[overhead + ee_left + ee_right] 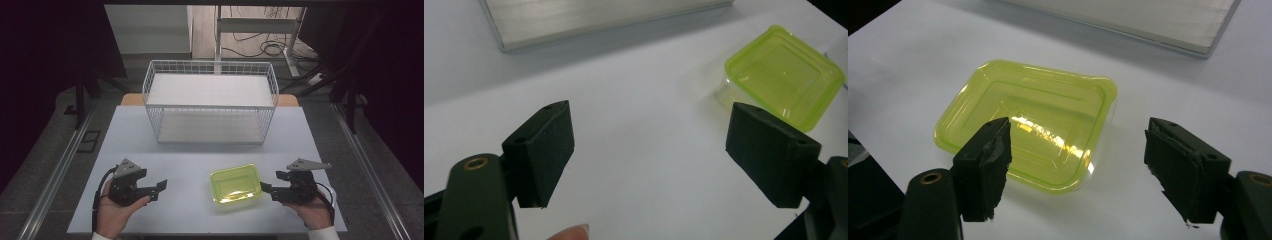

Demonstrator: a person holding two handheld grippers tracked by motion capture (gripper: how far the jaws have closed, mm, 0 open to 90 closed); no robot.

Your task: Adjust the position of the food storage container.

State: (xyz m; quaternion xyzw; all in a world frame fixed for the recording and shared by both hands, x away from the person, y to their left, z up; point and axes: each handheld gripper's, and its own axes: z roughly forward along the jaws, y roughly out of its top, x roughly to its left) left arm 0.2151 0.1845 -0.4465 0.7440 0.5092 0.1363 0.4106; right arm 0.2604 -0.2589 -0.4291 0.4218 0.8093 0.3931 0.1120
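Right claw (266, 188) released, jaws spread wide, nothing between pads; points at yellow-green translucent rectangular plastic container with lid (236, 183), just ahead of its tips on white counter (200, 135). Left claw (159, 189) released too, jaws wide, container well apart beyond its right jaw. White wire basket (210, 102) far beyond both claws.
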